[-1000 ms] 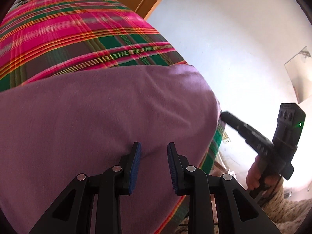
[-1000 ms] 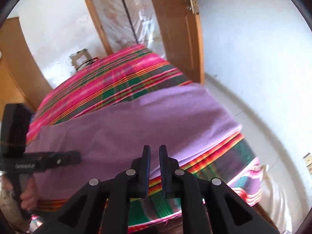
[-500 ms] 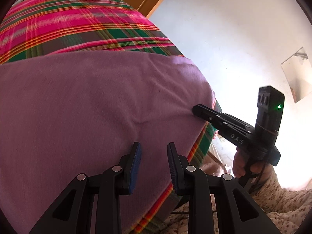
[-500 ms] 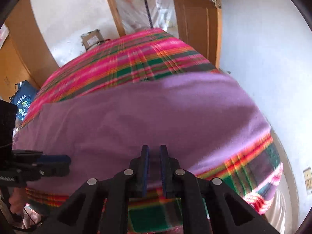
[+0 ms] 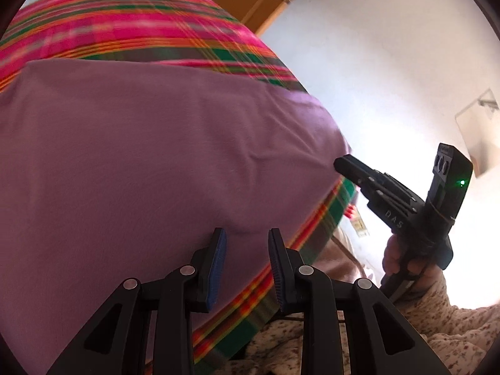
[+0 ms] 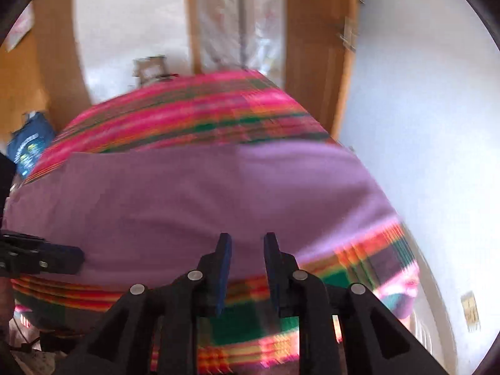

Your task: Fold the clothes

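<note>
Jaws: left gripper (image 5: 247, 243) stood parted, nothing between; right gripper (image 6: 247, 247) was opening, nothing between | purple garment (image 5: 150, 162) lay spread flat on the plaid blanket (image 5: 131, 28), both grippers poised above its near edge | right gripper's tip at garment's right edge; touching or not, unclear

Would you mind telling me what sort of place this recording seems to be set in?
Most likely a bedroom in a home. A purple garment lies spread on what looks like a bed under a bright plaid blanket, with a wooden door and plain white walls behind it.
</note>
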{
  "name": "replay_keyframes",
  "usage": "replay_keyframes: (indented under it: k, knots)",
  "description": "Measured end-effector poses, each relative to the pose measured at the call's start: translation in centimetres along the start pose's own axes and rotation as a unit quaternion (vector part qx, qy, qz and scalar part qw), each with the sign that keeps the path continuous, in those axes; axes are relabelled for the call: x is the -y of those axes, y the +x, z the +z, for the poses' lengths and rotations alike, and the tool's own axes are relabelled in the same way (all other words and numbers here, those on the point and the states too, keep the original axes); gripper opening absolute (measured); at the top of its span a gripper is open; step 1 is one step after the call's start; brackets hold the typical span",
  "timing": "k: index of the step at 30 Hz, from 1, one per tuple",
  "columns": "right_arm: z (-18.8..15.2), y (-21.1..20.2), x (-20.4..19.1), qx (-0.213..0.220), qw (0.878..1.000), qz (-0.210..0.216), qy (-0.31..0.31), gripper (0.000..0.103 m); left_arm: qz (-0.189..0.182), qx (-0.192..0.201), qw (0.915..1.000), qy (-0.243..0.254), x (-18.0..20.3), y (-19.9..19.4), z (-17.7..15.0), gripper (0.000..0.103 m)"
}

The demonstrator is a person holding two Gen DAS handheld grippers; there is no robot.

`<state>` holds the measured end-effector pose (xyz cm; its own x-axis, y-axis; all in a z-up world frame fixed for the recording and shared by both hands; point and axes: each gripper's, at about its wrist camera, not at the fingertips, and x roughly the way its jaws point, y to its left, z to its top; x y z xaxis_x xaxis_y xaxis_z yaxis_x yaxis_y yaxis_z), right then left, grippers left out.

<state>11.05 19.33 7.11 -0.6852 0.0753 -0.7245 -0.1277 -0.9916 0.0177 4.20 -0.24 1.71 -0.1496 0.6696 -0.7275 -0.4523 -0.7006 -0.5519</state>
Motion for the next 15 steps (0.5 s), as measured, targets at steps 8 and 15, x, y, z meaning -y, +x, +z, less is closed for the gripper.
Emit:
replay_keyframes:
  k: [8,15]
  knots:
    - [-1.4,1.8,-1.6,-0.027,0.999,0.033,-0.021,0.023,0.038,0.063,0.9949,-0.068,-4.2,-4.8,-2.4,0.029]
    - [-2.9,-0.1,-0.4,-0.032,0.999,0.031,0.003,0.023,0.098,0.133,0.9774,-0.132,-8.7,-9.4,-4.0,0.029]
